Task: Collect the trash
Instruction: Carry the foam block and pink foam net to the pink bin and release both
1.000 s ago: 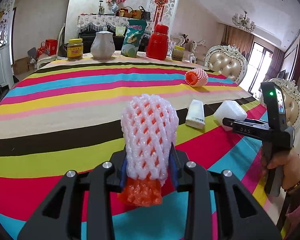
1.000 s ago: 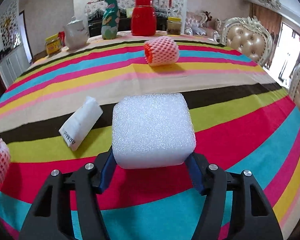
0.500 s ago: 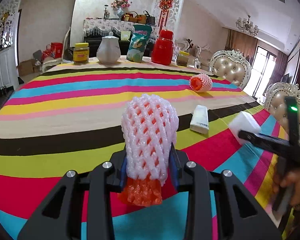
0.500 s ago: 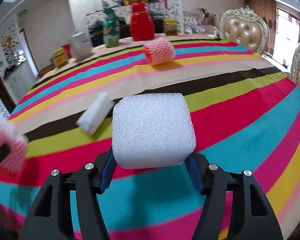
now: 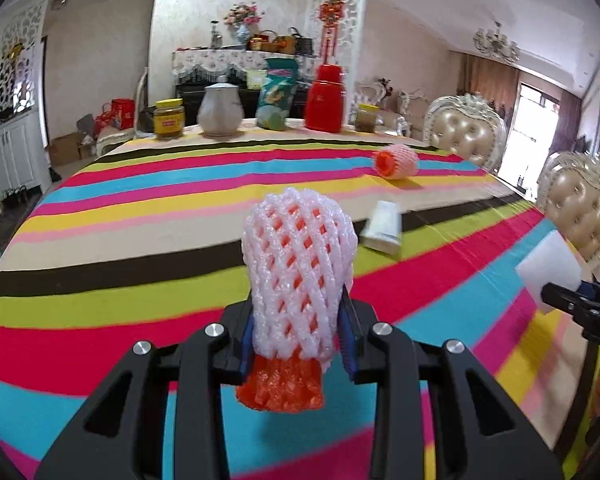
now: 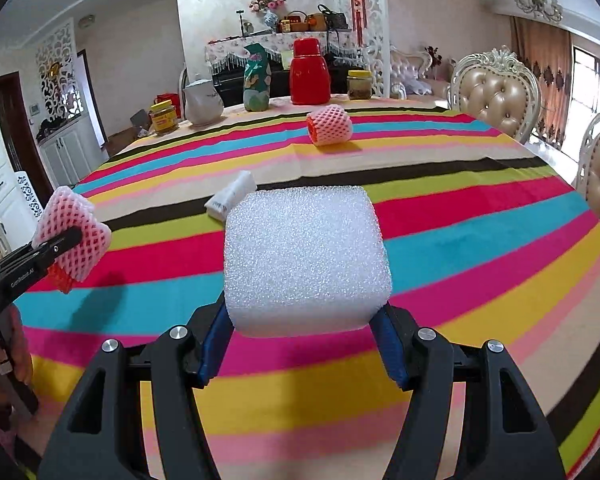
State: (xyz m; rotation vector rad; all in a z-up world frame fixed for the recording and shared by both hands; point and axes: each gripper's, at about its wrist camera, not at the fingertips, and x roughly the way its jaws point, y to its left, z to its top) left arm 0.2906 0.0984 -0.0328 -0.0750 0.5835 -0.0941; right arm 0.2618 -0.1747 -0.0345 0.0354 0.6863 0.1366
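Note:
My left gripper (image 5: 298, 336) is shut on a pink-and-orange foam fruit net (image 5: 298, 276) and holds it above the striped tablecloth (image 5: 140, 216). That net also shows at the left of the right wrist view (image 6: 74, 236). My right gripper (image 6: 304, 328) is shut on a white foam block (image 6: 306, 264), held above the table; the block shows at the right edge of the left wrist view (image 5: 548, 268). A second foam fruit net (image 5: 396, 162) (image 6: 330, 125) and a small white packet (image 5: 382, 226) (image 6: 231, 196) lie on the table.
At the table's far edge stand a yellow-lidded jar (image 5: 169, 119), a white teapot (image 5: 220, 110), a green bag (image 5: 278, 94), a red thermos (image 5: 325, 98) and a small jar (image 5: 366, 118). Padded chairs (image 5: 462, 136) line the right side.
Both grippers have risen and pulled back from the table with their loads still held. The right gripper with the foam block has moved toward the right edge of the left view.

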